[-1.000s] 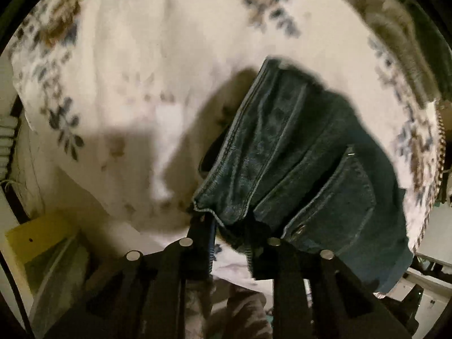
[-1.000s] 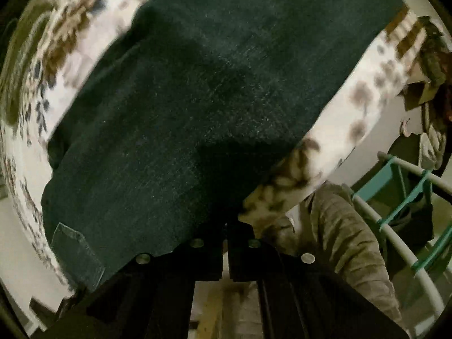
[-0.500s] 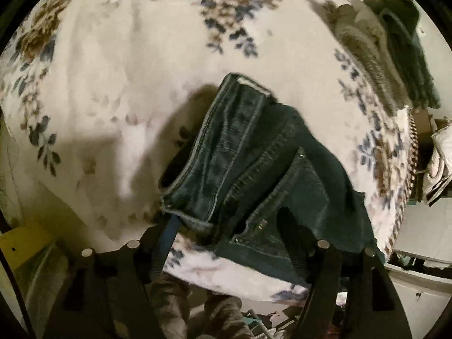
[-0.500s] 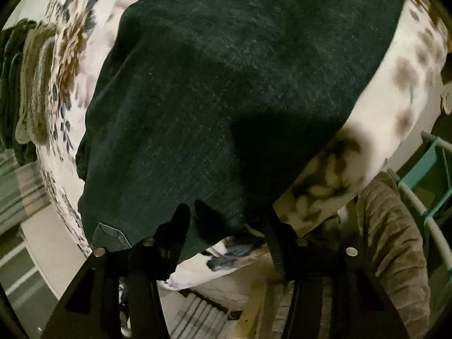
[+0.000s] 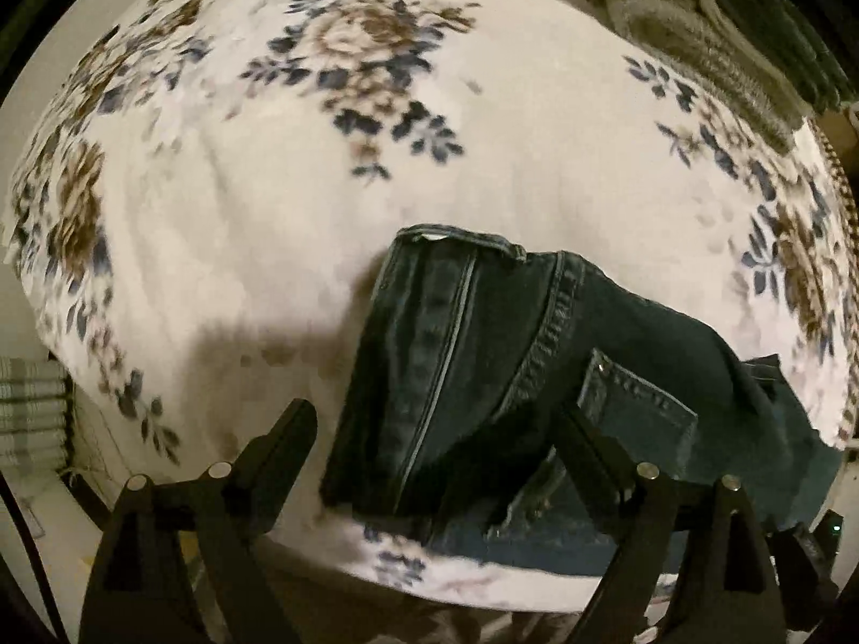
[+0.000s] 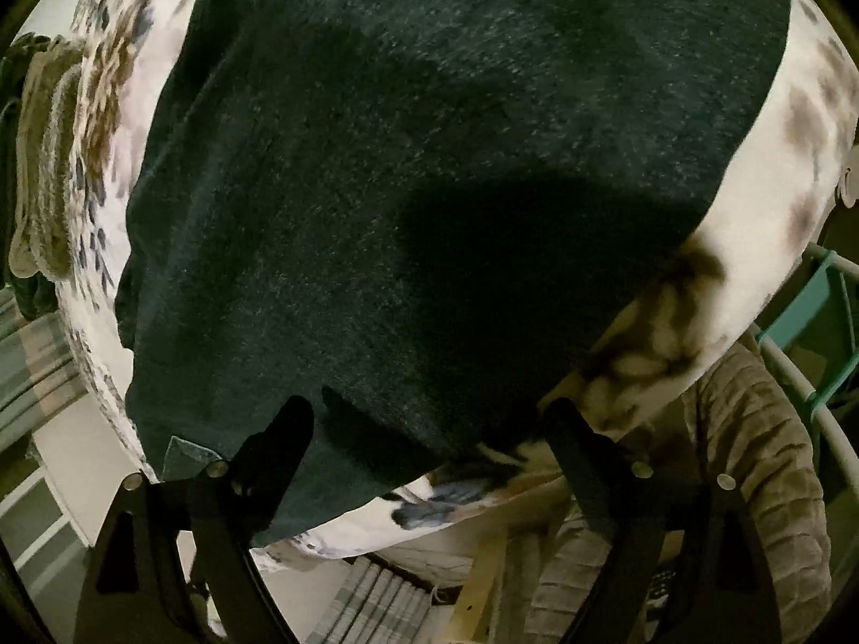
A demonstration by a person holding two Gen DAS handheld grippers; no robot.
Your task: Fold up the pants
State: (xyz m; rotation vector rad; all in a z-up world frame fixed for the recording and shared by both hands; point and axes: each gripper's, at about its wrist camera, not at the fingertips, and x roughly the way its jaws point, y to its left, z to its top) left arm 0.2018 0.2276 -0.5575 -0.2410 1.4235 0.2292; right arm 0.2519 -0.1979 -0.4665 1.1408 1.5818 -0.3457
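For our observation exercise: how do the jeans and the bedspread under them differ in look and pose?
The jeans are dark, plain denim with stitched seams; the bedspread is pale with floral print. The jeans lie bunched in layers, while the bedspread lies spread out smooth. Both are cloth.

Jeans (image 6: 429,161) cut off by frame top; bedspread (image 5: 376,80) print blurred

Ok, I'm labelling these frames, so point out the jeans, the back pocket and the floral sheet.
jeans (image 5: 461,354): left wrist view, on the waistband end.
back pocket (image 5: 633,408): left wrist view, on the pocket's face.
floral sheet (image 5: 268,214): left wrist view, on a bare pale patch.
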